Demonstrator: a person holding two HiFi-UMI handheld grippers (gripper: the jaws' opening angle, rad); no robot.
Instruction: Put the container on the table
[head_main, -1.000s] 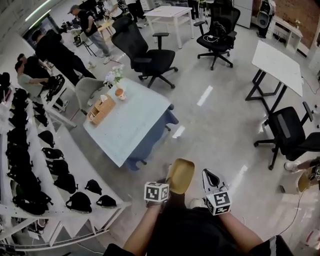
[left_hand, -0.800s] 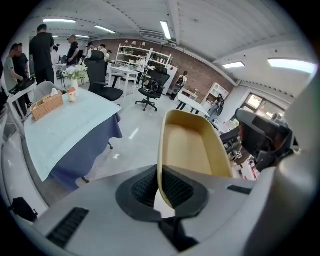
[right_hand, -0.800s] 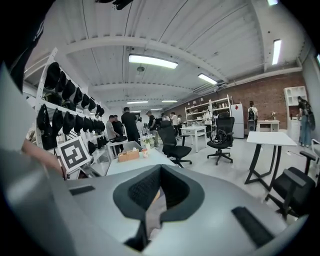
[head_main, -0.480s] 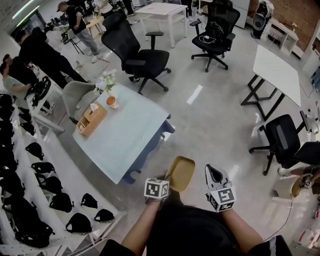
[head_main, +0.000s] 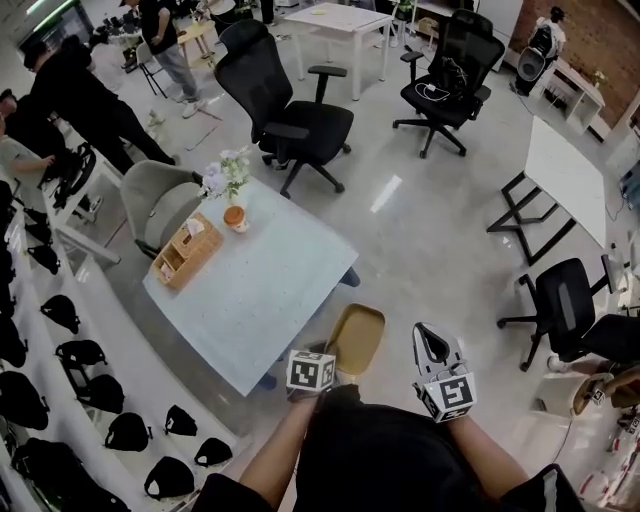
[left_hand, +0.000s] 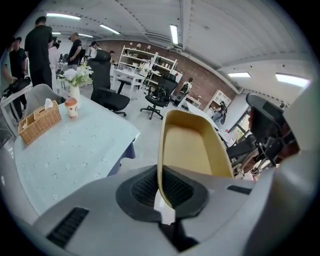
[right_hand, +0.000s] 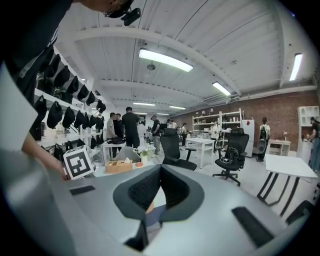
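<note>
Floor (head_main: 430, 240) is lying open at twelve o'clock, counter (head_main: 262, 300) edge at ten; left hand-held gripper (left_hand: 161, 197) is clamping the container (left_hand: 192, 150), right hand-held gripper (right_hand: 160, 172) is pressing its jaws together, empty.

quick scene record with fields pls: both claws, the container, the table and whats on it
left claw: shut on the near rim of the container
container: tan, shallow, looks empty, held in the air beside the table, over the floor
right claw: shut, nothing between its pads
table: pale top, container not yet on it
on the table: wicker basket, orange cup, flowers, all at its far end
</note>
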